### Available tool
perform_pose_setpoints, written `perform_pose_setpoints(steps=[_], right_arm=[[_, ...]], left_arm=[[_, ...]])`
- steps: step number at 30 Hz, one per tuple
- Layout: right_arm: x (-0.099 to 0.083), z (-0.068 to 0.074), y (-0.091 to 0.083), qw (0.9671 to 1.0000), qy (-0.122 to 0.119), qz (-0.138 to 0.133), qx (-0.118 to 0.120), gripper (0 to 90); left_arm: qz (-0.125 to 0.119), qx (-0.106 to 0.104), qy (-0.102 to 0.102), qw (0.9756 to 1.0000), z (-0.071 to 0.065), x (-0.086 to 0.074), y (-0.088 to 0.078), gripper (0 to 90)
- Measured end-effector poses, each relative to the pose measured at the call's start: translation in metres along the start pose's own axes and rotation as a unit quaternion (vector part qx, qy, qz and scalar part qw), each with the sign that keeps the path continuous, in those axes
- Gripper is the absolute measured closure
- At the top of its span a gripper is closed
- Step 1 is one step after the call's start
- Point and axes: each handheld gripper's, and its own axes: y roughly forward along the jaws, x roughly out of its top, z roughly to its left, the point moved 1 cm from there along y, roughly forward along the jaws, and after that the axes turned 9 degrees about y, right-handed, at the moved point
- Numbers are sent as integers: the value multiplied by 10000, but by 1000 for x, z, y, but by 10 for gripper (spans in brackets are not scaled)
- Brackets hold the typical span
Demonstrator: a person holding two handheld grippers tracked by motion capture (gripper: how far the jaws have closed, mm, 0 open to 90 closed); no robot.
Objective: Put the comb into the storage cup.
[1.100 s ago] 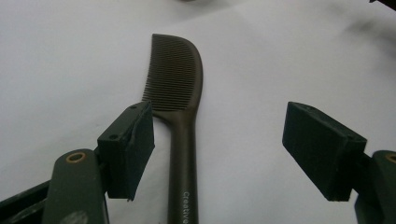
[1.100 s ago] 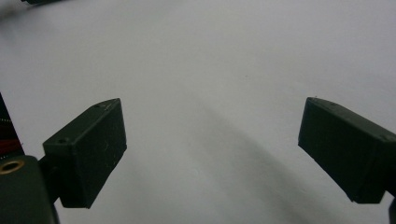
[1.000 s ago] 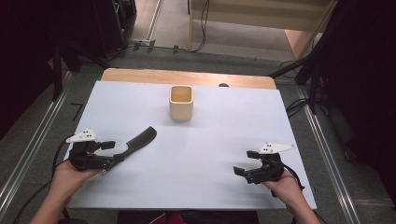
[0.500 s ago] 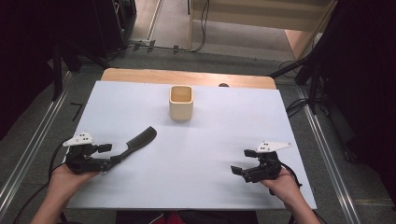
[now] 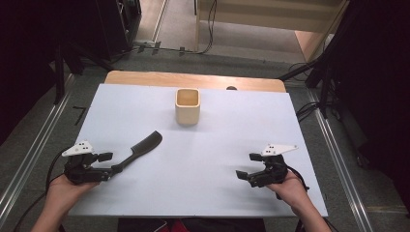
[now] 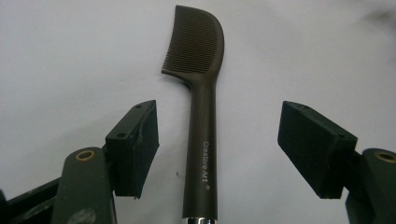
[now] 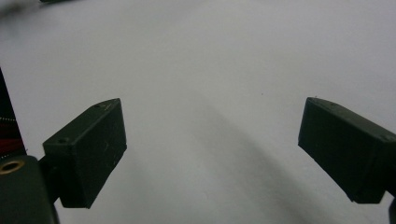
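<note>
So this looks like the pick-up stage. The left gripper sits at the near left of the white table with the handle of a dark spatula lying between its jaws. In the left gripper view both pads stand clear of the handle, a gap on each side, so nothing is grabbed yet. The jaws have just been closing in a little, with the handle in between but untouched. The spatula lies flat, its ridged head pointing away toward the middle of the table, in the direction of the square wooden cup standing at the far centre, well apart from it.

The right gripper hovers at the near right, spread wide over bare table with nothing in it.

My guess for the next move: keep squeezing until both pads bite the handle evenly, then lift. The handle sits a bit nearer one pad, so it might slide sideways as they close.
</note>
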Motion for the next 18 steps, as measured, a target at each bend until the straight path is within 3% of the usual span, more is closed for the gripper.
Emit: perform_pose_setpoints(steps=[18], right_arm=[[1, 1, 2, 10000, -42, 21, 15, 61]], left_arm=[[194, 2, 28, 9998, 3, -12, 11, 311]])
